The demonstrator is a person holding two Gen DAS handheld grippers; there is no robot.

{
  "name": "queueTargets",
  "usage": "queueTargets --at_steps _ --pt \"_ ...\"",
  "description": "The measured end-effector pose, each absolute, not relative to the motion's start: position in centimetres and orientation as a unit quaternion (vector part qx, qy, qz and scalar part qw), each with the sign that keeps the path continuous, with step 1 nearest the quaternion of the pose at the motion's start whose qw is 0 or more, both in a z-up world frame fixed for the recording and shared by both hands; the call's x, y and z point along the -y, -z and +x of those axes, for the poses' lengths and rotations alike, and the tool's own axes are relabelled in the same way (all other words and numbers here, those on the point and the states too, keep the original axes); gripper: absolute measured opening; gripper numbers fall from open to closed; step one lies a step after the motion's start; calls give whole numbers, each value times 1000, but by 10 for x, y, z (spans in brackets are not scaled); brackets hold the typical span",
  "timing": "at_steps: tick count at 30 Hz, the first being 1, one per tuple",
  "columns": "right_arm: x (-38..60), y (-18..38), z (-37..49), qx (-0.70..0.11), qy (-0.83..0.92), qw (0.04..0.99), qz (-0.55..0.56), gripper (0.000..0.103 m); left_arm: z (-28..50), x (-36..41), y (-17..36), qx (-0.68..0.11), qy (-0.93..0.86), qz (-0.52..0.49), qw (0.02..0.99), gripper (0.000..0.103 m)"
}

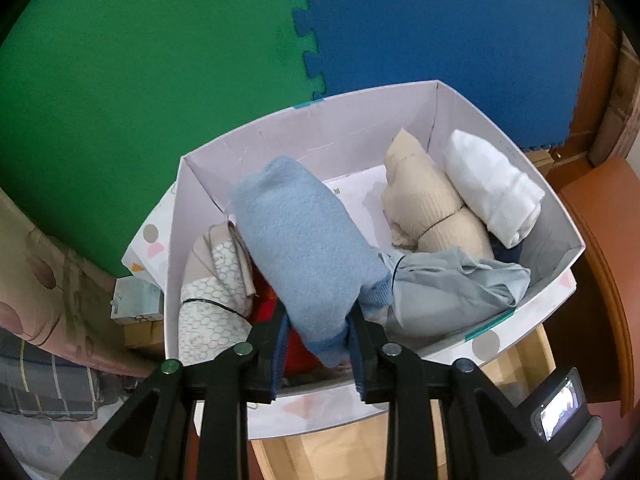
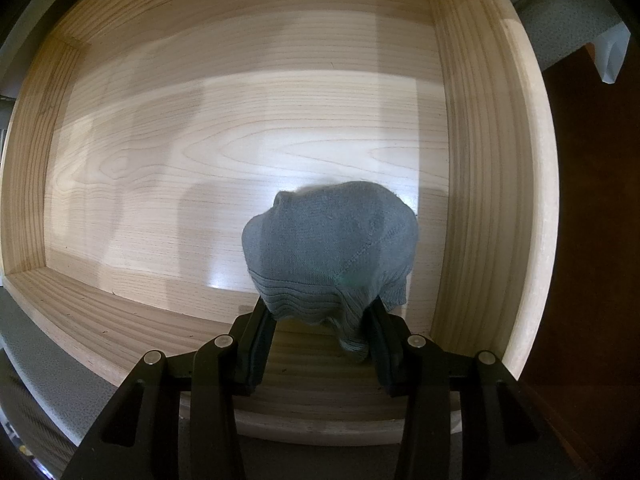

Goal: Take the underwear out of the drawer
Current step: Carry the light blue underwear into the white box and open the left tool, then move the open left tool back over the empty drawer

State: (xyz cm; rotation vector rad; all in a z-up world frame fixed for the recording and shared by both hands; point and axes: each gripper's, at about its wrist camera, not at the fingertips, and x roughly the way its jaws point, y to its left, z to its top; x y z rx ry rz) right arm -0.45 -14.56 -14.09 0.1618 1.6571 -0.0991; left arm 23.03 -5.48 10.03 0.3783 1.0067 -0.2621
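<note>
The left wrist camera sat just behind the left gripper (image 1: 316, 344) and looked steeply down, at close range, into a white cardboard box (image 1: 304, 140) of rolled garments, with green and blue foam mats (image 1: 160, 60) beyond. The right wrist camera sat likewise behind the right gripper (image 2: 320, 328), facing down and forward into a wooden drawer (image 2: 488, 160) from very near. No part of the scene could be recognised in both views.

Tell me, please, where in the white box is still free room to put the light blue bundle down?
One bare patch of box floor lies by the far wall, bordered by the light blue bundle in the left gripper and the beige roll. Elsewhere it is crowded: white roll, grey cloth, patterned roll.
</note>
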Motion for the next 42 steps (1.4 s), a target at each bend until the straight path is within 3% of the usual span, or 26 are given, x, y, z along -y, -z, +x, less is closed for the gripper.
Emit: queueTargets --at_steps 7,9,12,26,33,42 --pt "145 141 -4 -736 44 672 72 40 231 51 -106 -466 111 171 861 33" --pt "145 141 -5 -736 44 672 72 40 228 50 -111 -460 110 171 865 45" --pt "145 141 -5 -736 44 672 72 40 224 47 -117 -454 112 165 868 50" --pt "145 141 -4 -736 44 672 72 40 165 -6 -134 -446 108 154 875 51" --pt "144 141 -3 -737 45 670 73 40 122 -46 -103 -463 81 129 873 51" --pt "145 140 2 -741 49 665 72 40 87 -55 -22 -521 63 98 846 51"
